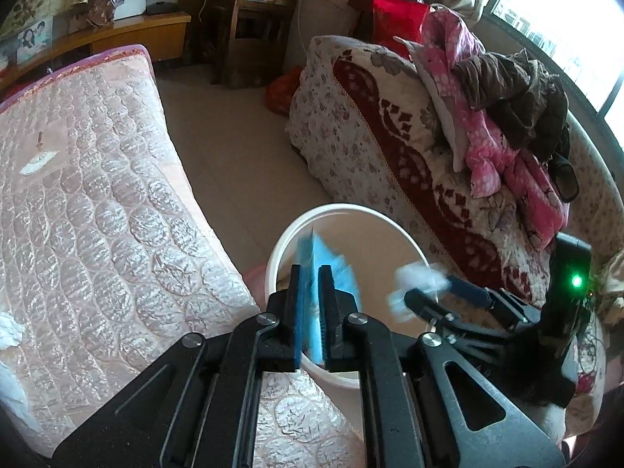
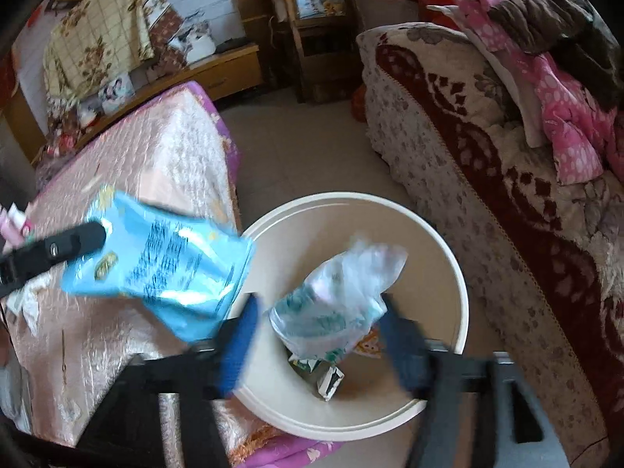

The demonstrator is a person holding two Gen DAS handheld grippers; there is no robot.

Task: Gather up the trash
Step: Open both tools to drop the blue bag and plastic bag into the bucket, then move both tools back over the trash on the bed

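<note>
A white round bin (image 1: 331, 207) (image 2: 460, 273) stands on the floor between bed and sofa, with a small carton (image 2: 327, 382) and wrappers at its bottom. My left gripper (image 1: 311, 273) hangs over the bin's near rim. A light blue snack bag (image 1: 331, 269) (image 2: 163, 269) stands edge-on between its jaws, which are slightly apart and not pressing it. My right gripper (image 2: 323, 347) (image 1: 440, 292) is open wide over the bin. A crumpled clear plastic bag (image 2: 335, 296) (image 1: 417, 277) is blurred between its fingers and looks loose.
A pink quilted mattress (image 1: 97, 195) (image 2: 156, 163) lies left of the bin, with white tissue (image 1: 9, 331) at its edge. A floral-covered sofa (image 1: 370, 136) (image 2: 487, 195) piled with clothes (image 1: 499, 117) stands right. Tiled floor (image 1: 234, 136) runs between them to wooden shelves.
</note>
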